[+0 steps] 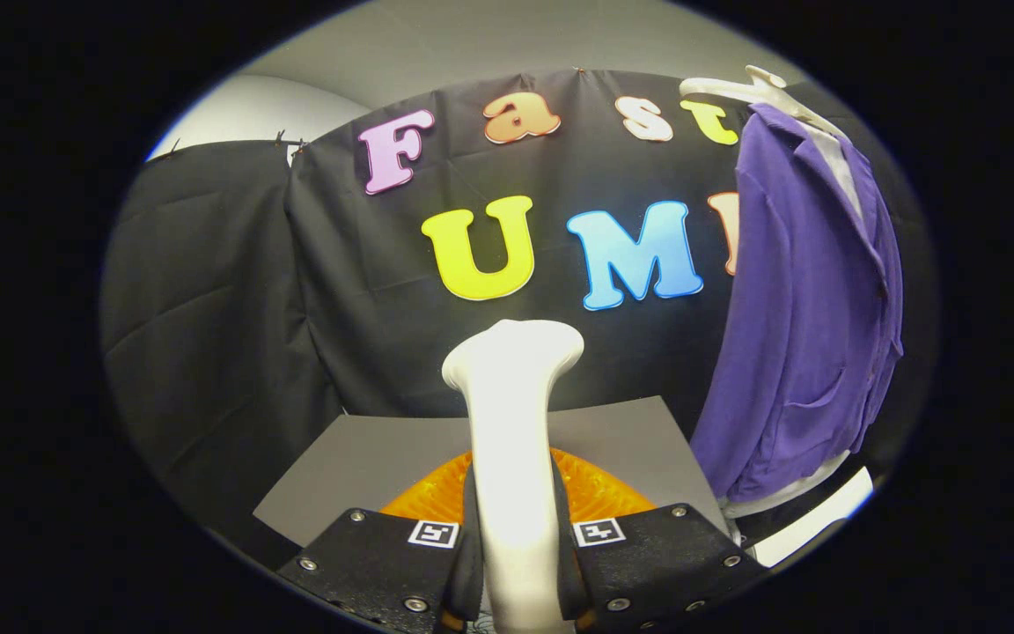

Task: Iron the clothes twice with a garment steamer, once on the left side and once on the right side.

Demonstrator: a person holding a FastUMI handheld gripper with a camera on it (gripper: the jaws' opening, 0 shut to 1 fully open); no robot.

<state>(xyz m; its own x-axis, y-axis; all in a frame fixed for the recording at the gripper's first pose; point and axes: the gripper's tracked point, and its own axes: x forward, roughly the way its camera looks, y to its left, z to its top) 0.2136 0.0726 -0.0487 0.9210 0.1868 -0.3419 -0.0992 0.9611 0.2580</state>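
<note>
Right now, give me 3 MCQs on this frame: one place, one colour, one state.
1. Where does the jacket hang relative to the claw?
A. beyond it, to the right
B. between its fingers
C. flat on the grey board

2. What colour is the jacket?
A. green
B. purple
C. red

3. What is the claw doing?
A. open, holding nothing
B. shut on the steamer
C. shut on the jacket

Answers: 1 A, it hangs on a white hanger past the grey board. 2 B, the cloth is purple. 3 B, both fingers press the white steamer handle.
</note>
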